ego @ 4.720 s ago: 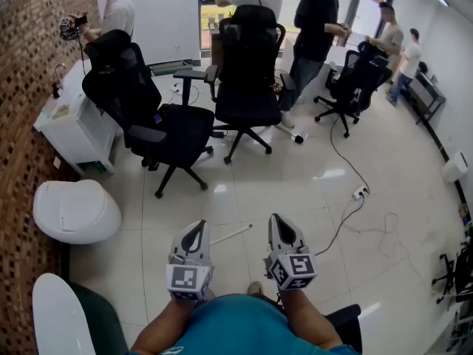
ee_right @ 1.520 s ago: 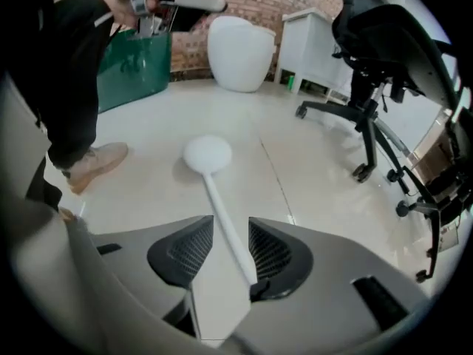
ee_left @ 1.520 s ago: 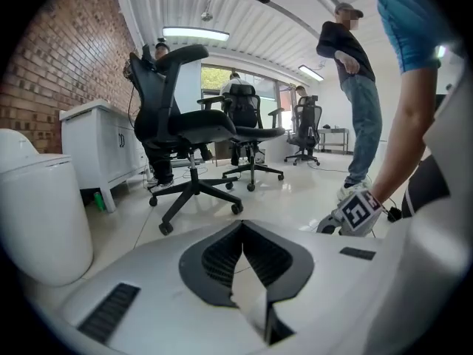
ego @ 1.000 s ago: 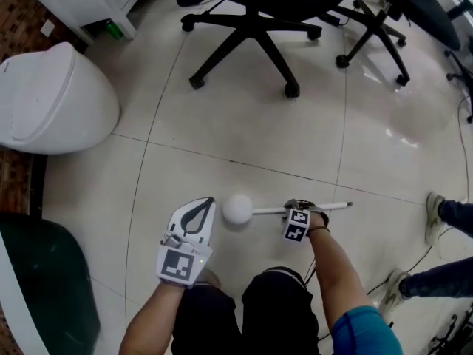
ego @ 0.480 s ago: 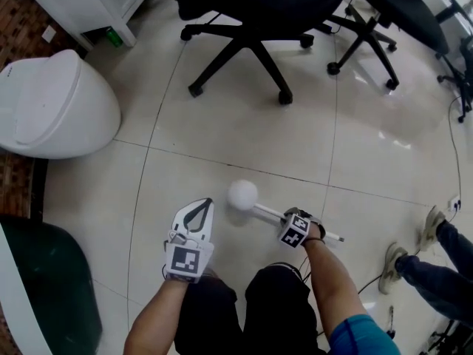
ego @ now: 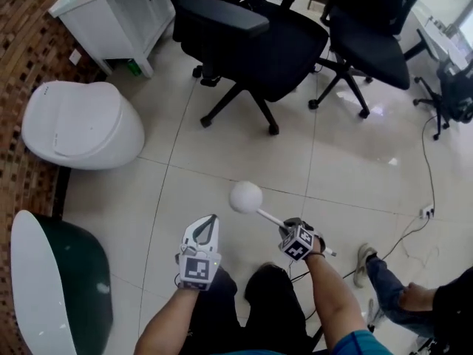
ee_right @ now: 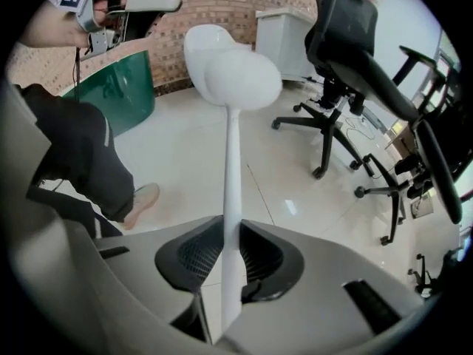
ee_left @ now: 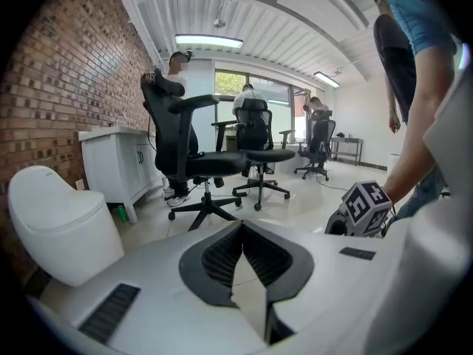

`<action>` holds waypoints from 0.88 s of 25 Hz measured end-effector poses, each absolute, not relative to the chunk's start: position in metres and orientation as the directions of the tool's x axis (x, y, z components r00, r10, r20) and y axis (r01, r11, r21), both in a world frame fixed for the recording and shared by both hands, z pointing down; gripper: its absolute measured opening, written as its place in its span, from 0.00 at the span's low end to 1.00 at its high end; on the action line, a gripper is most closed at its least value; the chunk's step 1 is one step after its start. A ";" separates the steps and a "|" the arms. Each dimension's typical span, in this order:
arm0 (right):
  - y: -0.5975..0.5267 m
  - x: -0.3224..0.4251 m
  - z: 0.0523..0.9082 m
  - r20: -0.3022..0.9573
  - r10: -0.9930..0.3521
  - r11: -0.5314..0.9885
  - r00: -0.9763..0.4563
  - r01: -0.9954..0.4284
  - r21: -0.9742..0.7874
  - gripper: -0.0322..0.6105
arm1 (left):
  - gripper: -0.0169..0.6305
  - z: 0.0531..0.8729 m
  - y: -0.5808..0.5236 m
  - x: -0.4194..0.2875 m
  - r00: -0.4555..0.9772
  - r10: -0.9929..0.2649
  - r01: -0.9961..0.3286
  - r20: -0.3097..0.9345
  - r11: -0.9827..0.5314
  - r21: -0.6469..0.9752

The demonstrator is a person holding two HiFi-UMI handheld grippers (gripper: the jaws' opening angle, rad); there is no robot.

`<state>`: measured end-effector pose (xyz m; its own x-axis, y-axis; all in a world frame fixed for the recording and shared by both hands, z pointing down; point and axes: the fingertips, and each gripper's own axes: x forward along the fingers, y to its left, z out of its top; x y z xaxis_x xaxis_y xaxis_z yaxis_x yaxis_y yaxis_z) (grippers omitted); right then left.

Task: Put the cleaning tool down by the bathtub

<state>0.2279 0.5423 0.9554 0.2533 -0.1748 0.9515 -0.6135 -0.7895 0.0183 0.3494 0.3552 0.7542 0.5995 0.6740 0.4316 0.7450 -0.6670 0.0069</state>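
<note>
The cleaning tool is a white stick with a round white head [ego: 245, 197]. My right gripper [ego: 287, 228] is shut on its thin handle [ee_right: 231, 198], and the head [ee_right: 240, 76] points up and away from the jaws, held off the floor. My left gripper [ego: 211, 221] hovers beside it to the left, shut with nothing in it [ee_left: 240, 229]. The bathtub [ego: 37, 272], white-rimmed with a dark green inside, lies at the lower left. Its green side [ee_right: 111, 95] shows in the right gripper view beyond the tool.
A white toilet [ego: 81, 128] stands left of the tiled floor, with a white cabinet [ego: 111, 17] behind it against the brick wall. Black office chairs [ego: 251, 43] stand ahead. A cable and socket [ego: 426, 213] lie at right, near a person's foot [ego: 364, 261].
The tool's head has swung from level over the floor to pointing up and away. The head view has pulled back, now showing more of the tub, the toilet and the chairs.
</note>
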 end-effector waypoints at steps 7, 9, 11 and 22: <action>0.508 0.201 0.767 0.936 -0.183 -0.801 0.300 -0.597 0.034 0.19 | 0.03 0.584 0.312 0.309 0.623 0.657 0.722 0.424 -0.692 0.011; 0.491 0.193 0.715 0.927 -0.192 -0.806 0.322 -0.590 0.038 0.19 | 0.03 0.541 0.294 0.295 0.631 0.653 0.713 0.418 -0.701 0.020; 0.477 0.196 0.664 0.916 -0.198 -0.805 0.349 -0.591 0.051 0.19 | 0.03 0.502 0.279 0.291 0.647 0.648 0.697 0.402 -0.716 0.031; 0.390 0.219 0.486 0.825 -0.246 -0.830 0.508 -0.550 0.091 0.19 | 0.03 0.368 0.187 0.285 0.734 0.591 0.630 0.336 -0.776 -0.012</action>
